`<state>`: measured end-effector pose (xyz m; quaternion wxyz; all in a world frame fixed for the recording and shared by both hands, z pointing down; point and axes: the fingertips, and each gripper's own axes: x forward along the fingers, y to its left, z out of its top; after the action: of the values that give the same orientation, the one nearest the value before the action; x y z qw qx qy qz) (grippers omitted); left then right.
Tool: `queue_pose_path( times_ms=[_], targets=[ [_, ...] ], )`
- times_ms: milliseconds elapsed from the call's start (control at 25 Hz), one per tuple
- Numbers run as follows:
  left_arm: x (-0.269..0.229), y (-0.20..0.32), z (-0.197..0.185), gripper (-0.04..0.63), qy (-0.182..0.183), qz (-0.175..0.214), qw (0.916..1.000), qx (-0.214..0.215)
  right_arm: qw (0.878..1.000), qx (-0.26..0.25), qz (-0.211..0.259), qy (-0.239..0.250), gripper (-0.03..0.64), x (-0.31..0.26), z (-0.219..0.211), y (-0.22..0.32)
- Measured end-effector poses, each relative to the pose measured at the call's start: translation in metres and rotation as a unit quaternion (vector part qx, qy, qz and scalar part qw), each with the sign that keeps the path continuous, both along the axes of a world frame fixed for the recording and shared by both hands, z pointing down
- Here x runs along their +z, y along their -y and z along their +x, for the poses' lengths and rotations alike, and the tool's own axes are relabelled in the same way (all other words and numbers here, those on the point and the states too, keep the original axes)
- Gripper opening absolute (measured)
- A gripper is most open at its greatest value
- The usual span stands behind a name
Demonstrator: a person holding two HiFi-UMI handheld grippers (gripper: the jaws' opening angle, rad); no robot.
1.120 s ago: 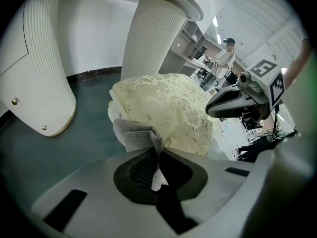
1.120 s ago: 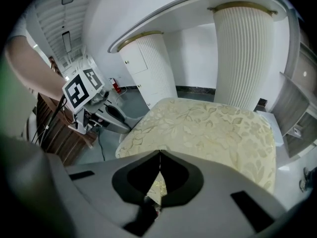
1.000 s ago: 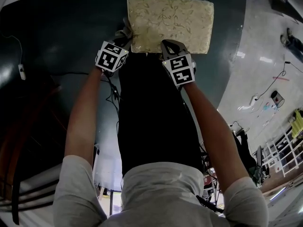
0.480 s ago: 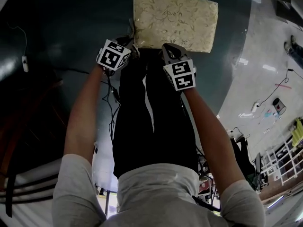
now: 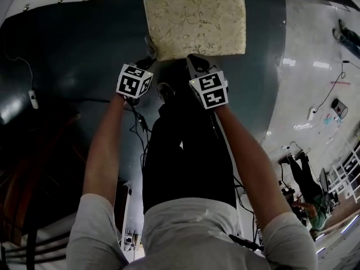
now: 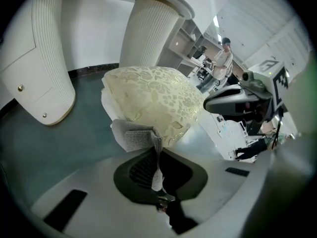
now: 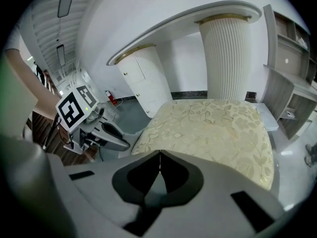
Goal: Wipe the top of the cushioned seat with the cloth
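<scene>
Beside the cushioned seat (image 5: 195,24), your left gripper (image 6: 157,158) pinches the seemingly limp cloth (image 6: 133,136) by its edge; your right gripper (image 7: 160,158) is pressed together, empty.

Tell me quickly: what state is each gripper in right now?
Left gripper: shut on the grey cloth.
Right gripper: shut, with nothing between its jaws.

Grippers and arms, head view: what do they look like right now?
The left gripper and right gripper each carry a white cube with black square markers on a dark grey body. Their own views show pale grey shells and black ribbed pads. The person wears a light grey short-sleeved shirt, forearms bare.
</scene>
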<state>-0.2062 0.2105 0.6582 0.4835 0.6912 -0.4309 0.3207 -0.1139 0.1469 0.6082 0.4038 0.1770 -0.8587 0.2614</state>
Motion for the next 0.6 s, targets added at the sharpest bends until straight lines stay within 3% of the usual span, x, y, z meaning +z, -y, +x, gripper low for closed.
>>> queue_pose_path(
  times_ms=[160, 360, 600],
  targets=[
    [-0.010, 0.003, 0.003, 0.026, -0.022, 0.007, 0.9990, -0.038, 1.000, 0.020, -0.002, -0.001, 0.012, -0.007, 0.000, -0.013],
    [-0.038, -0.019, 0.016, 0.026, -0.024, 0.023, 0.9994, -0.011, 1.000, 0.020, 0.007, -0.004, 0.012, -0.034, 0.002, -0.039],
    [-0.144, -0.042, 0.020, 0.026, -0.033, 0.089, 0.9929, -0.071, 0.999, 0.008, 0.046, 0.000, 0.012, -0.125, 0.011, -0.055]
  ],
)
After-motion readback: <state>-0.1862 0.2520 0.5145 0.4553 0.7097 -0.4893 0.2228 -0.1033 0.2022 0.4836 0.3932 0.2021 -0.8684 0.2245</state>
